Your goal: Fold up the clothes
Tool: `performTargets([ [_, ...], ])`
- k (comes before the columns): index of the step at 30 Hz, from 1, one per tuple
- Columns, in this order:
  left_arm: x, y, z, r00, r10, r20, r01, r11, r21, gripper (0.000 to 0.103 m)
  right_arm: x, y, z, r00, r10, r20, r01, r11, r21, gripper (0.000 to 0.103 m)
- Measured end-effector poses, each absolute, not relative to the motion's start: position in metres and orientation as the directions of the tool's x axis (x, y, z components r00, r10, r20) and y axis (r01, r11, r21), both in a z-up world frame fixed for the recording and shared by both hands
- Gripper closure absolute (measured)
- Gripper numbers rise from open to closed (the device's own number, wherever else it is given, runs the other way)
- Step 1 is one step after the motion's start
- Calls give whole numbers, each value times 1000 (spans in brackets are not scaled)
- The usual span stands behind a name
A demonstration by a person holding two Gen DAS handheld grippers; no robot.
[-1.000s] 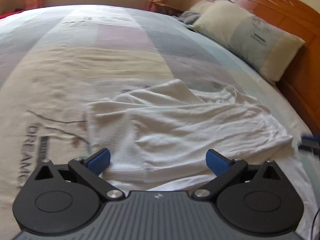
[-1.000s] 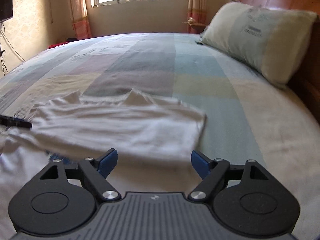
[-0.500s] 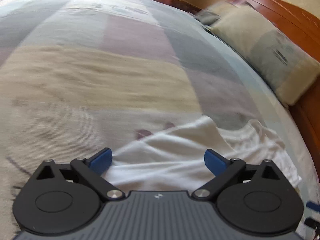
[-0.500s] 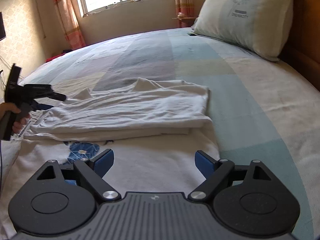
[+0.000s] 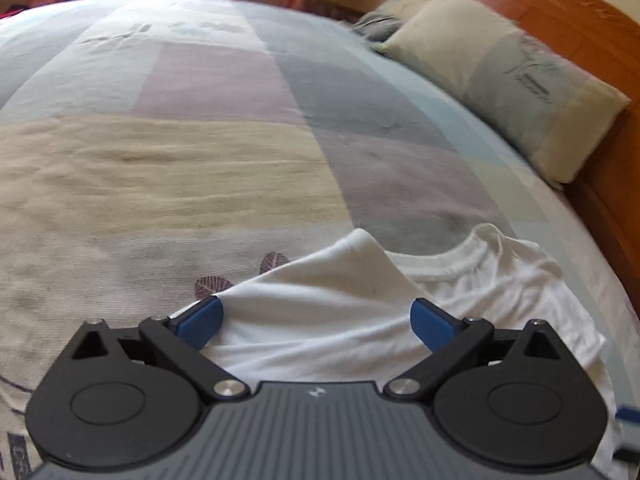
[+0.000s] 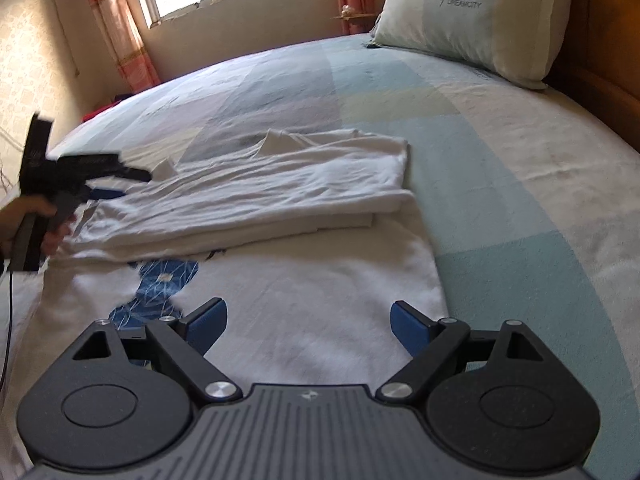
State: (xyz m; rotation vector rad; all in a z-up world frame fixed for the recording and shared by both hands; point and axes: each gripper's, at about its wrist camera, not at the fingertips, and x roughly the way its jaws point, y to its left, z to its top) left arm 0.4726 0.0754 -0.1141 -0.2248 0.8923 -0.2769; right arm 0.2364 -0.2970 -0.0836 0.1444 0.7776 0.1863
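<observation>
Right tongs (image 6: pixel 308 326) nearest, spread wide, nothing between the pads, hovering over the flat lower part of the shirt (image 6: pixel 300 304). Blue print (image 6: pixel 160 284) at 10 o'clock from there, half tucked under the folded layers. Beyond, at 12 o'clock, upper part of the shirt doubled over into a long band, collar peaked at the far edge. At 9 o'clock in the right view, left tongs (image 6: pixel 120 184) in a hand (image 6: pixel 30 216), tips at the band's left end.

From the left view: left tongs (image 5: pixel 316 320) spread wide too, cloth lying between the pads but not pinched, collar at 1 o'clock. Farther out, bedspread (image 5: pixel 180 152), then pillow (image 5: pixel 500 76) at 2 o'clock against the headboard (image 5: pixel 560 8).

Shirt partly folded: top doubled over, bottom flat.

Risks, judged from this:
- Pinching only the top layer at the left end, so that the band peels open and the fold is lost.
- Catching bedspread along with the shirt, soft cloth on soft cloth, so that the whole lot drags.
- Lifting one side ahead of the other, skewing the fold and leaving the creases already in the band.
- Loose stack sliding on the flat part if pulled sideways.
</observation>
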Motion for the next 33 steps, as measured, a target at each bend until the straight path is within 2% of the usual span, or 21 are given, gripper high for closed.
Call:
performTargets([
  [6, 430, 66, -63, 633, -305, -711, 235, 951, -199, 3, 222, -293, -81, 684, 227, -693, -157, 974, 165, 8],
  [11, 362, 56, -41, 572, -382, -726, 368, 910, -188, 3, 226, -291, -84, 683, 250, -687, -198, 968, 156, 7],
  [17, 296, 22, -70, 470, -447, -761, 486, 851, -200, 2, 251, -289, -92, 691, 300, -657, -254, 952, 168, 6],
  [22, 277, 14, -112, 445, -452, -773, 435, 864, -254, 3, 271, -289, -101, 696, 335, -635, -293, 940, 175, 6],
  [25, 259, 27, -115, 487, -440, -754, 414, 877, -244, 2, 271, -304, -110, 705, 287, -648, -281, 953, 116, 6],
  [27, 251, 33, -110, 492, -414, -766, 401, 888, -223, 2, 267, -309, -104, 701, 233, -674, -265, 962, 56, 9],
  [30, 245, 38, -107, 504, -390, -771, 399, 896, -193, 2, 271, -319, -89, 735, 236, -636, -239, 967, 82, 9],
  [31, 245, 38, -107, 508, -384, -771, 400, 898, -184, 2, 275, -319, -84, 755, 216, -618, -229, 972, 61, 13],
  [32, 246, 37, -109, 507, -383, -772, 401, 898, -182, 2, 282, -319, -81, 771, 183, -610, -213, 977, 24, 24],
  [33, 246, 36, -110, 510, -382, -770, 400, 899, -181, 1, 290, -319, -80, 775, 142, -615, -197, 980, -21, 29],
])
